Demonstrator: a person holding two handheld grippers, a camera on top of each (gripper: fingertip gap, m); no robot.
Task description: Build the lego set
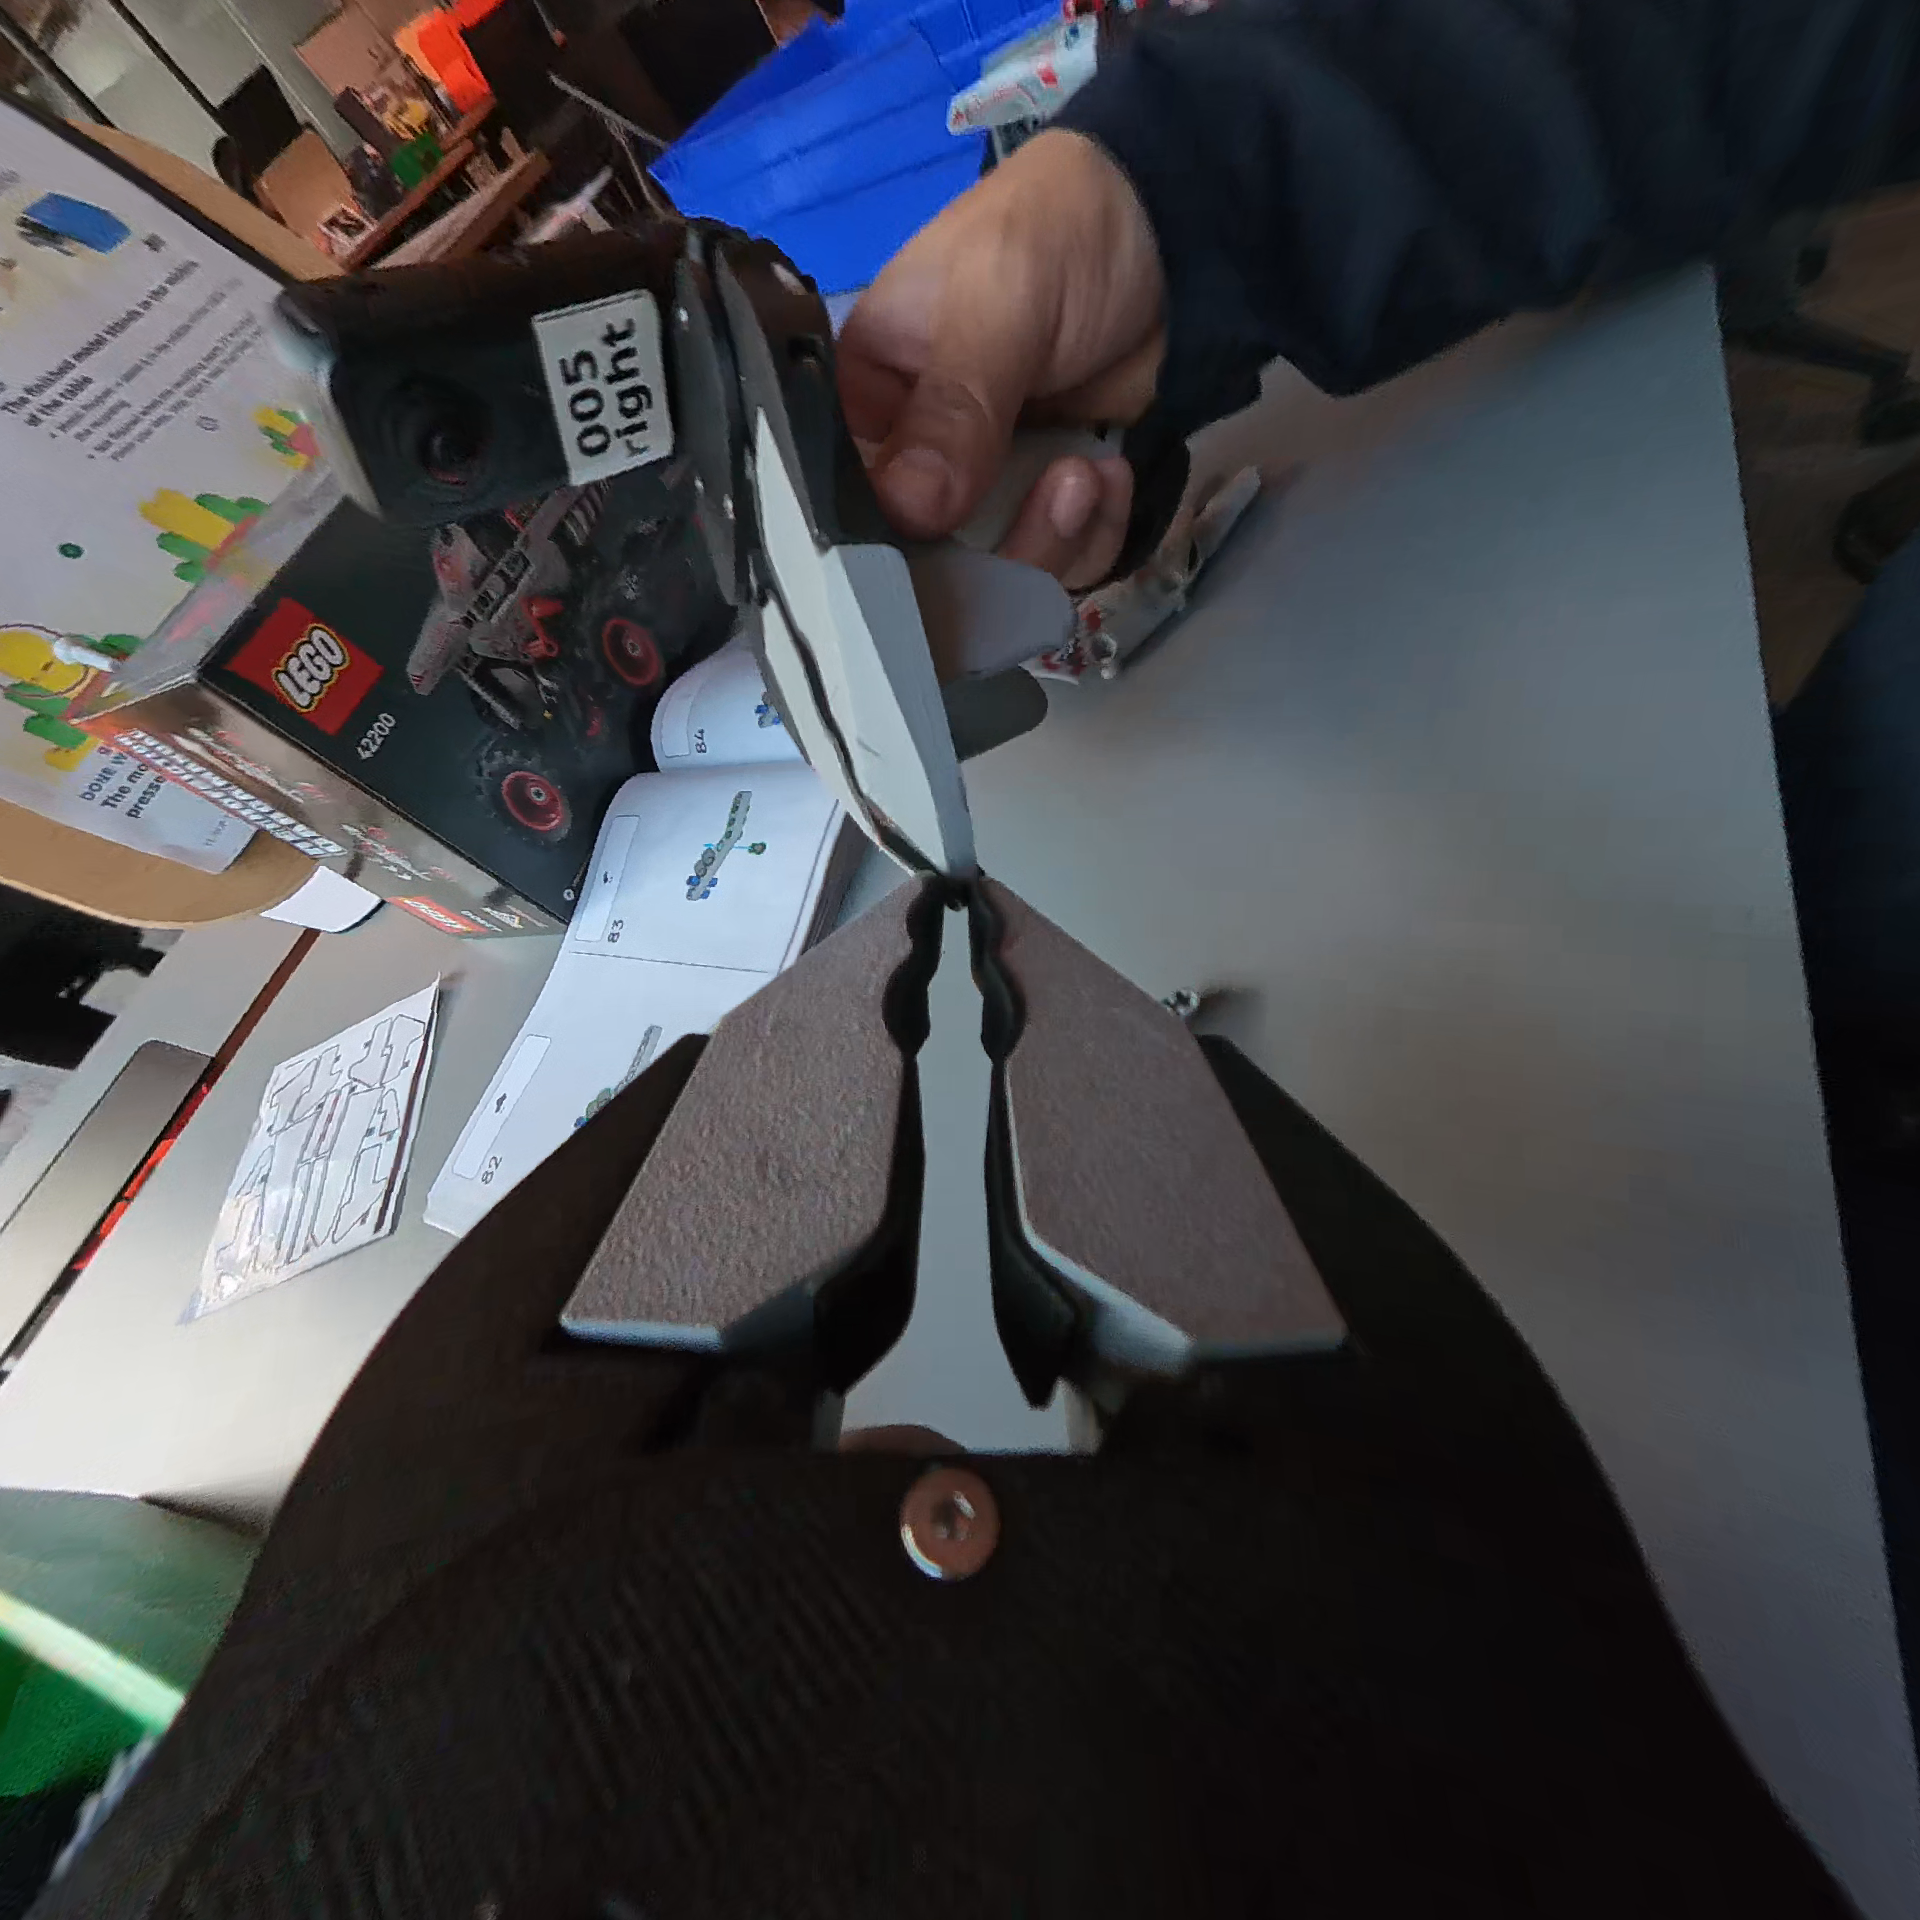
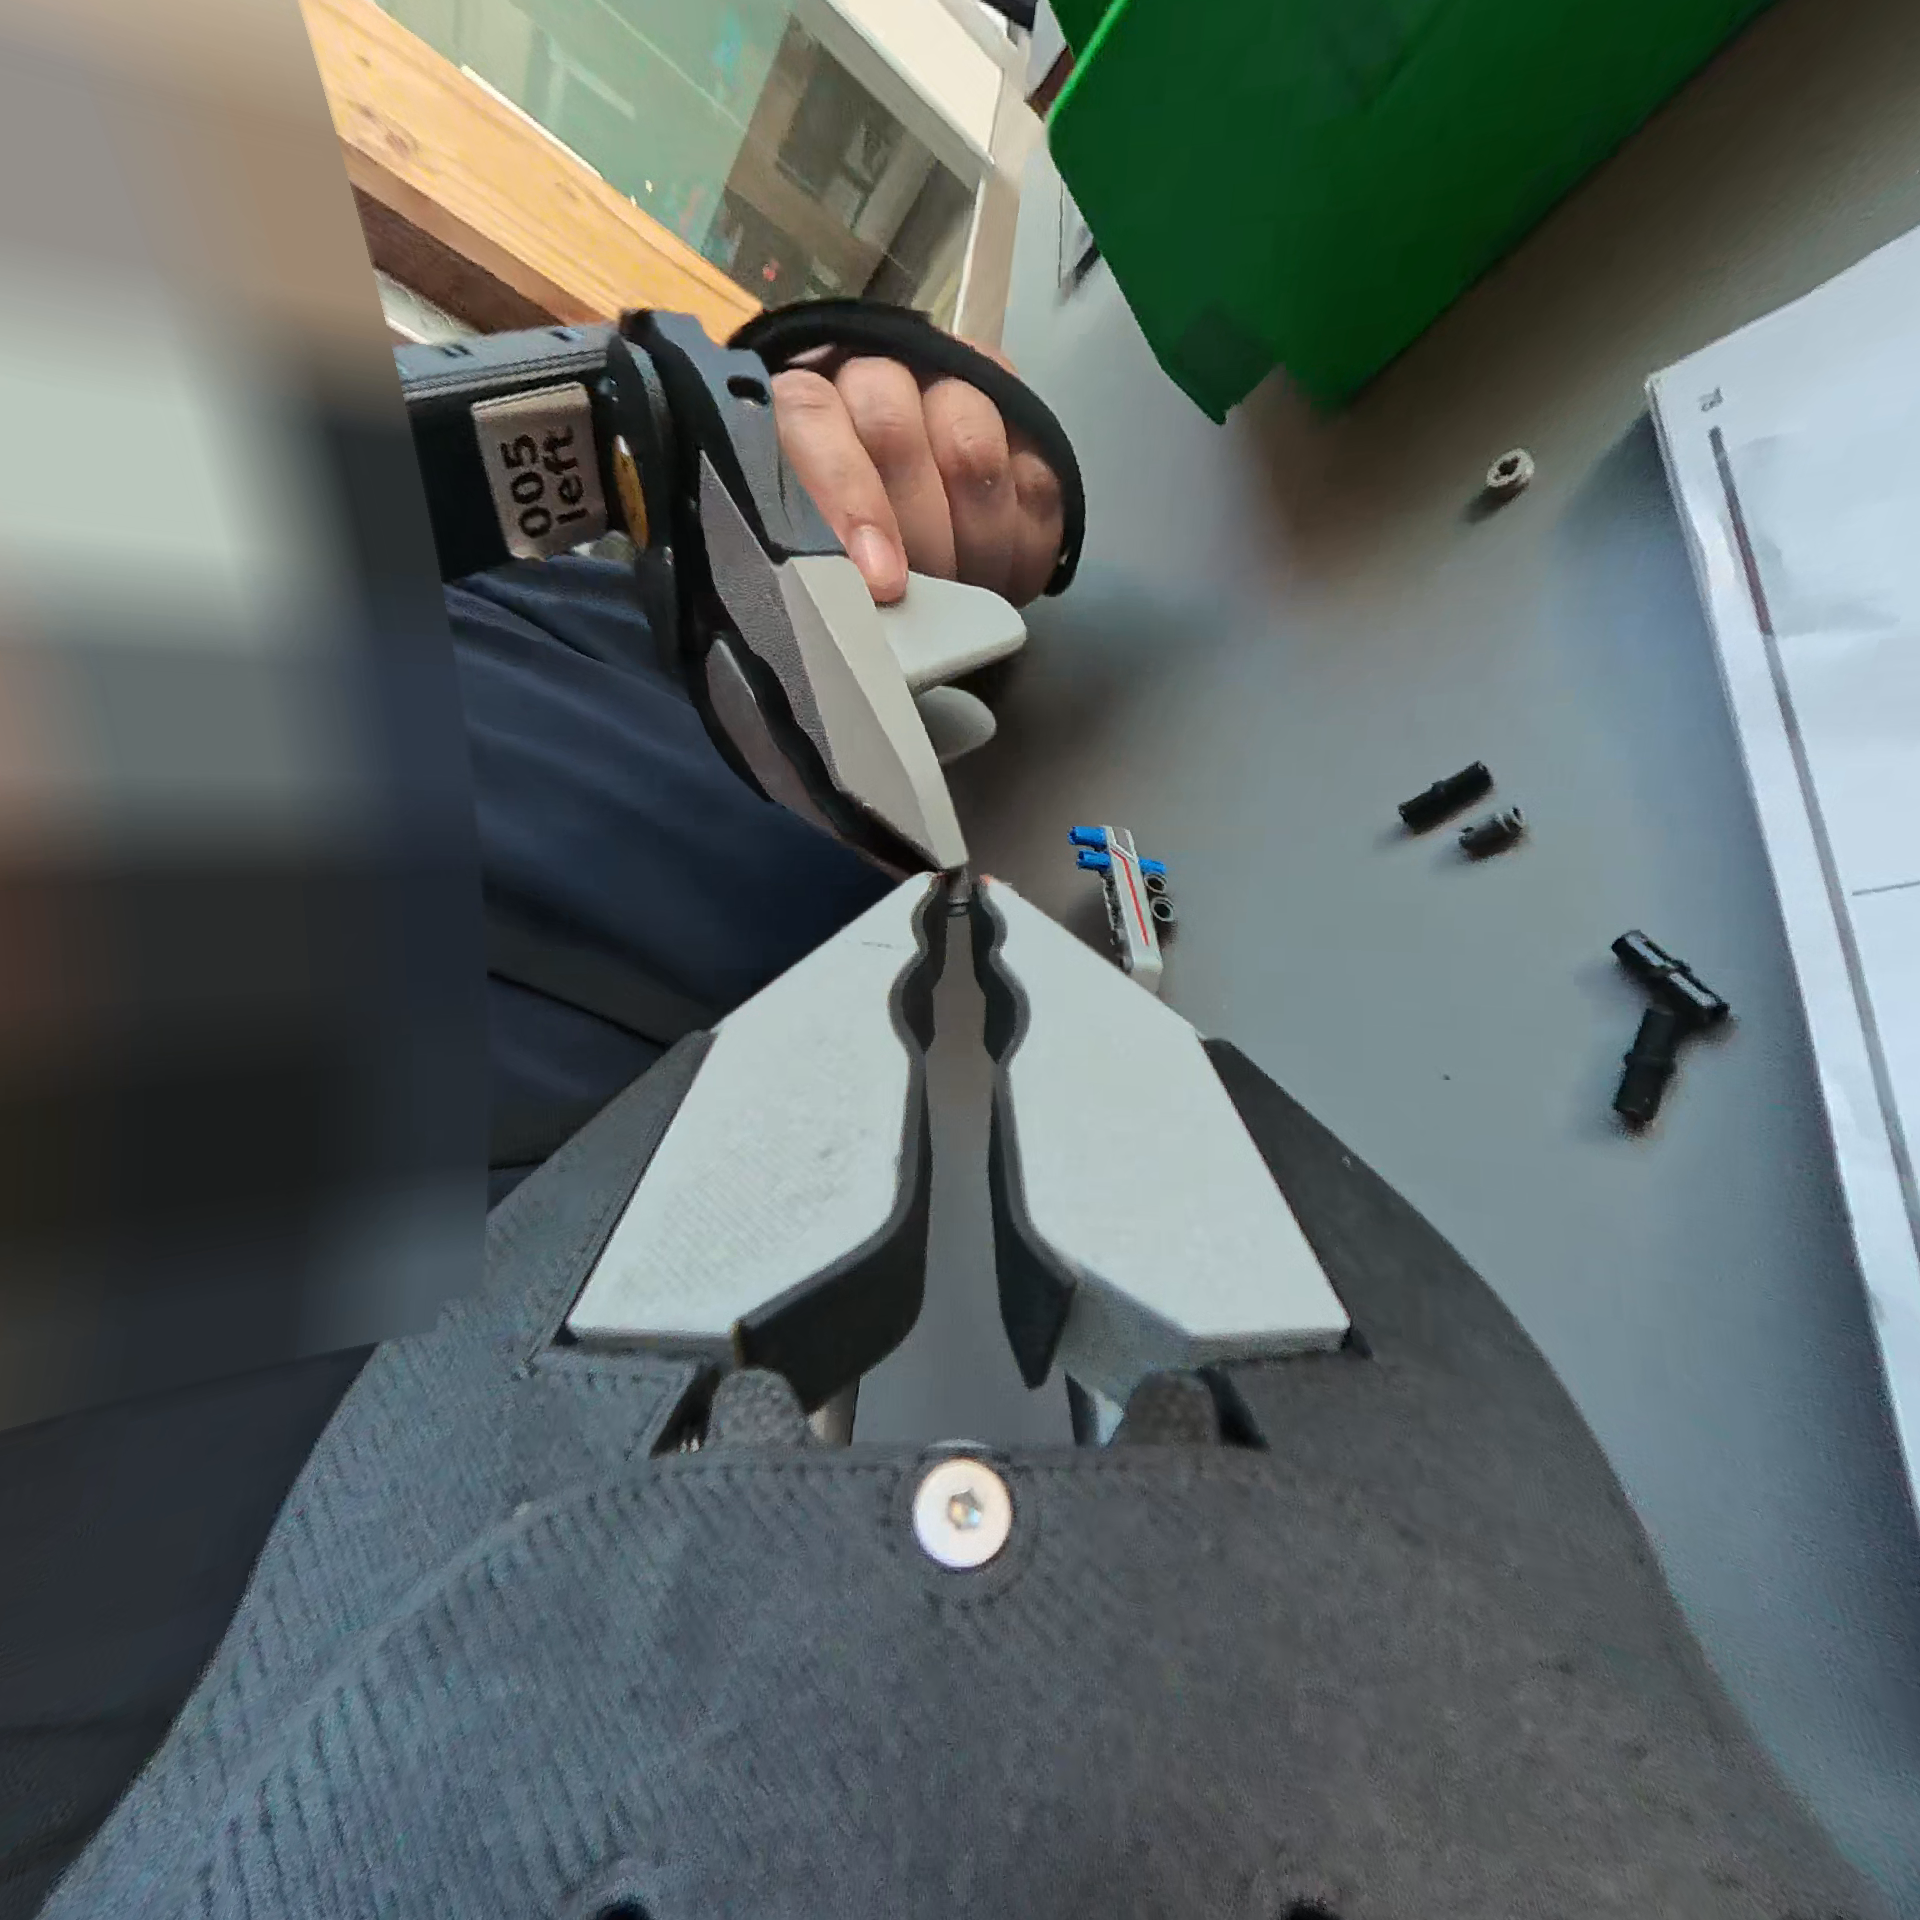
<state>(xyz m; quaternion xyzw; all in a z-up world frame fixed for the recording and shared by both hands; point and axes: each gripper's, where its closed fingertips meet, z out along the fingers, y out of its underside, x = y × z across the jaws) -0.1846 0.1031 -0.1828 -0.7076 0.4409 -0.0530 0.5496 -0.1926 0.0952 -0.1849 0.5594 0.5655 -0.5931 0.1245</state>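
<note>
My two grippers meet tip to tip above the grey table point(image 1: 1403, 935). My left gripper point(image 1: 953, 902) is shut on a tiny black piece point(image 2: 957, 894) at its fingertips. My right gripper point(image 2: 953, 891) is shut on the same piece from the opposite side. In the left wrist view the right gripper point(image 1: 940, 857) comes down from the upper left, held by a hand. In the right wrist view the left gripper point(image 2: 940, 847) comes down from the upper left. The piece is mostly hidden between the tips.
A grey beam with blue pins point(image 2: 1127, 899), two black pins point(image 2: 1444, 795), a black angled connector point(image 2: 1662, 1013) and a grey bush point(image 2: 1512, 478) lie on the table. Around them are an open instruction booklet point(image 1: 707, 862), set box point(image 1: 447, 707), sticker sheet point(image 1: 322, 1153), part-built model point(image 1: 1153, 592) and green bin point(image 2: 1351, 156). Less than 4 cm separates the two grippers' tips. The black angled connector point(image 2: 1662, 1013) is about equally far from each gripper, around 11 cm.
</note>
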